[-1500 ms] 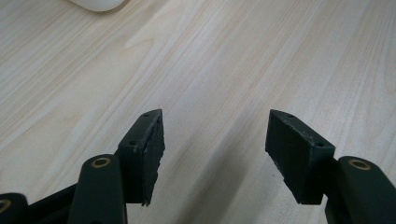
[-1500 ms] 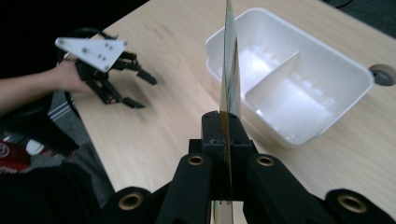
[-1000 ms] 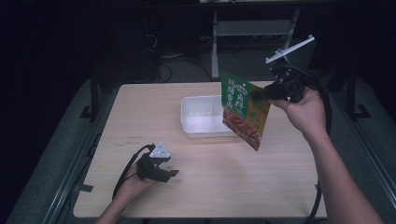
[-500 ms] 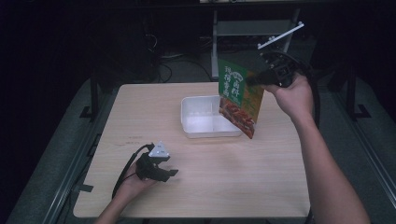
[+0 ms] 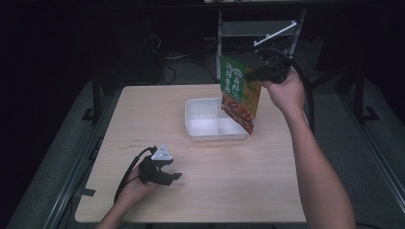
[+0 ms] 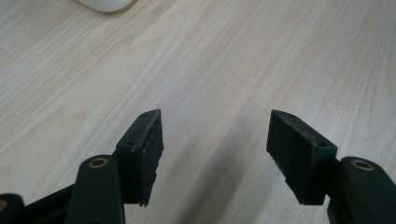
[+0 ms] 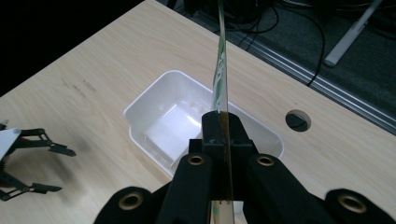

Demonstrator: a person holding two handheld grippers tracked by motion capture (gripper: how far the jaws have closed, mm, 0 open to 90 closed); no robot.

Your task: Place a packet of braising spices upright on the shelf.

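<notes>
A flat green and orange food packet (image 5: pixel 239 93) hangs in the air over the right part of a white two-compartment tray (image 5: pixel 197 112). My right gripper (image 5: pixel 260 72) is shut on the packet's upper right edge. In the right gripper view the packet (image 7: pixel 221 70) stands edge-on between the closed jaws, above the white tray (image 7: pixel 144 101). My left gripper (image 5: pixel 172 172) rests low on the table near its front left, open, with nothing between its fingers. In the left gripper view its jaws (image 6: pixel 215 140) stand wide apart over bare wood.
The light wooden table (image 5: pixel 143 114) has a round cable hole (image 7: pixel 298 120) beyond the tray. Cables and a metal frame lie on the dark floor behind the table. A person's forearm (image 5: pixel 315 162) crosses the table's right side.
My right gripper has carried the packet to the left and slightly down, from beside the tray's right end to over its right part. The left gripper has stayed still.
</notes>
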